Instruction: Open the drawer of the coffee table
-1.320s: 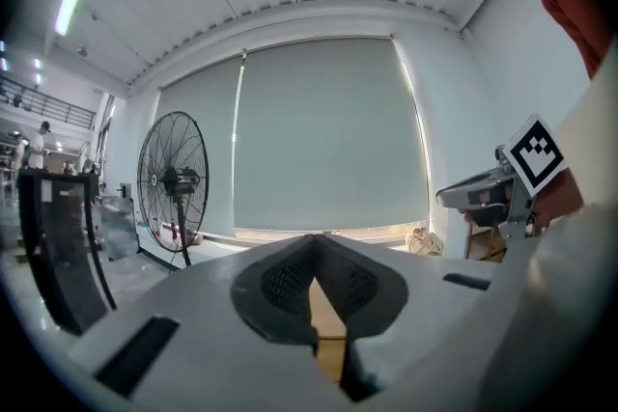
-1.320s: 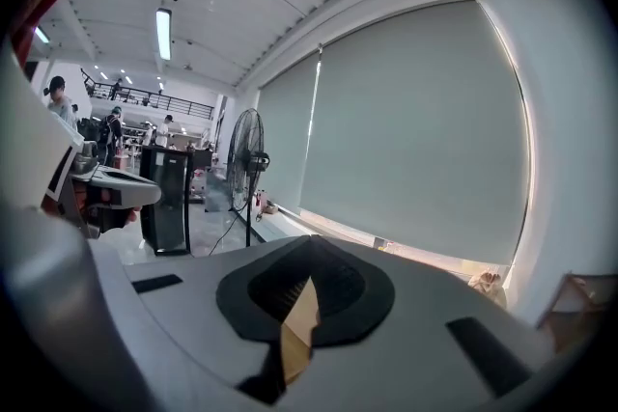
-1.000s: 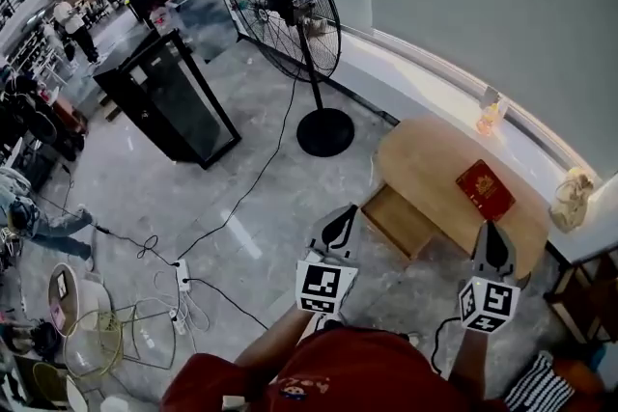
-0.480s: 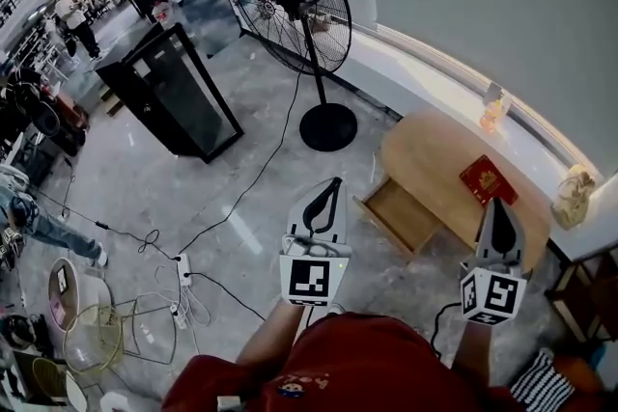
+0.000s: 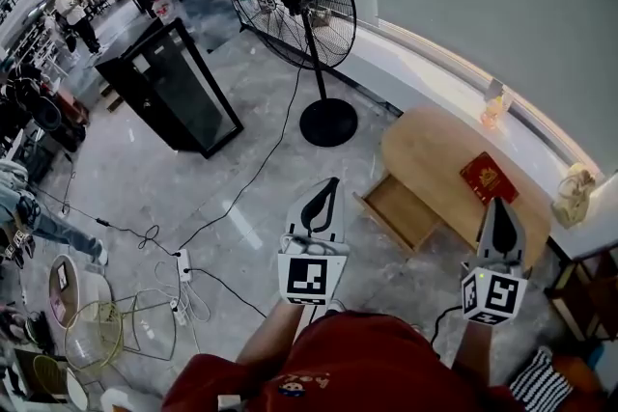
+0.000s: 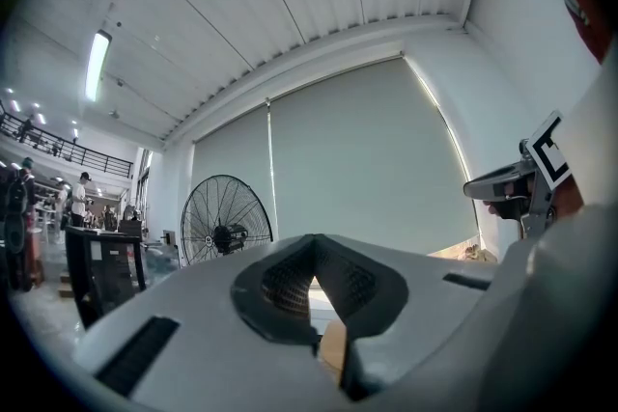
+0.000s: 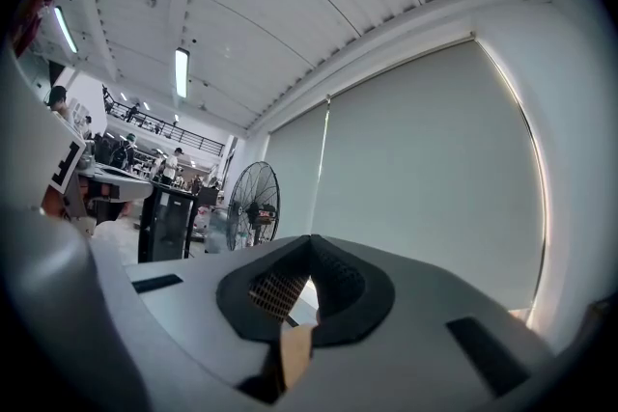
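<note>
I've lifted both hands clear, left tongs and right tongs each pressed together on nothing, and the drawer stands pulled out of the table between their tips, below, so the opening looks done.

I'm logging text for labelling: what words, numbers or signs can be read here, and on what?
No text is readable.
red book on the coffee table: gold cover emblem, too small to read.
left marker cube, right marker cube: black-and-white square patterns, no letters.
shirt patch: blurred.
</note>
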